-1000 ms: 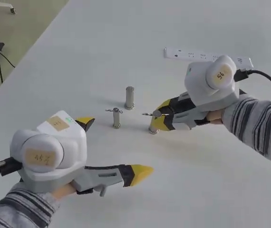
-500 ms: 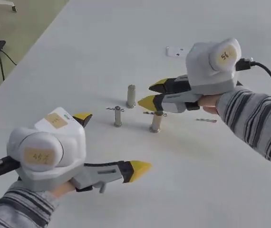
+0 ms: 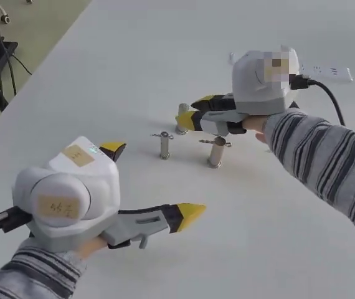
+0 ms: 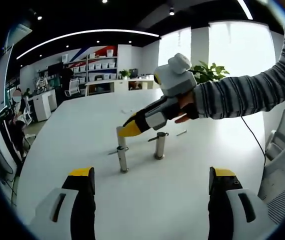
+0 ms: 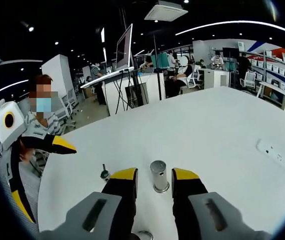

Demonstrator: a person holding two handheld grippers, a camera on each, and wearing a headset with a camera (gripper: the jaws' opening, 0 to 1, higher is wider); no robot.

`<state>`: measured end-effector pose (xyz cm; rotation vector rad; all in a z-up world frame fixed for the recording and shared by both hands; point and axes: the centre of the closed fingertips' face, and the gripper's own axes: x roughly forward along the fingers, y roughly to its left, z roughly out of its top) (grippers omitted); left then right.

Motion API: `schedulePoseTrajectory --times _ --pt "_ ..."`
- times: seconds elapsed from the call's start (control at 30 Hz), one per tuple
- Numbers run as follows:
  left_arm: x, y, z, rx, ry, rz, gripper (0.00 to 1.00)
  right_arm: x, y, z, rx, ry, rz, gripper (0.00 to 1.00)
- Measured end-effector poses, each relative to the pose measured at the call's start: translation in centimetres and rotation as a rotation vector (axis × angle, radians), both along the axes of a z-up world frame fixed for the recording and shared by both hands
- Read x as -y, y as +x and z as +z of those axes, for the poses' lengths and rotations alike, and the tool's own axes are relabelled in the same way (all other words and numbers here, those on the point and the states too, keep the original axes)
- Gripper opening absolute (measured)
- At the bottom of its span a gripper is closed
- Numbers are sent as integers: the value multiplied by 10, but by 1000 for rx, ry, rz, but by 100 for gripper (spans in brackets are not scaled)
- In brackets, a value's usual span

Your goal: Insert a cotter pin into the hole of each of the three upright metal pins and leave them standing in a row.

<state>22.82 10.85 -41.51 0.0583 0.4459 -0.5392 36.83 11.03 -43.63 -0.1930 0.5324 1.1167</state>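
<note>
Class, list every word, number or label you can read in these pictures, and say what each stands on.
"45", handwritten and turned, so uncertain: tan sticker on the rounded back of the white left hand-held gripper.
Second tan sticker on that gripper's top: marks too faint to read.
Round label on the white right hand-held gripper: blurred out, unreadable.
Nothing else legible.

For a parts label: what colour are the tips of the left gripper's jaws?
Yellow, on black jaws; the head view shows the left gripper best.
</note>
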Motion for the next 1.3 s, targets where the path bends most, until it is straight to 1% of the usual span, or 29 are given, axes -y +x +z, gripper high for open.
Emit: schedulePoseTrajectory --times 0.13,0.27,0.4,0.47,0.6,0.7,0.73,0.77,0.83,0.97,1.03,1.13,1.2,1.3 --pt "1 0 -2 -8 -13 3 93 -3 2 -4 -11 2 -17 21" --pt "2 0 -4 -14 -11 0 92 -5 3 -8 -26 3 -28 19" --pt "2 -1 -4 -15 -13 1 91 -8 4 -11 -39 10 -37 15" --pt "1 -1 -5 -16 -12 2 90 -9 9 -12 -39 8 -39 12" --pt "0 -1 -5 -18 -13 6 90 -9 8 -11 -61 19 -43 11" --pt "1 -2 -7 -37 -42 7 90 -8 10 -12 -47 11 -24 10" --pt "1 -2 -7 -38 -41 8 90 -7 11 -11 -33 4 -19 9" --pt "1 -3 -8 -39 -38 7 90 -5 14 -10 0 -12 -10 9" --pt "1 -4 -9 -43 -25 3 90 -4 13 -10 -3 -13 -11 8" --pt "2 -4 -9 -42 -26 -1 90 2 14 -9 -3 -16 0 8" --pt "2 -4 -9 -44 -19 -1 89 6 16 -8 8 -20 3 8" --pt "2 -4 -8 -44 -15 -5 89 14 19 2 22 -14 -1 8" --pt "3 -4 -8 -44 -14 -9 89 19 18 5 33 -17 1 8" --pt "4 -4 -5 -35 -12 -16 89 29 15 10 56 -36 17 8"
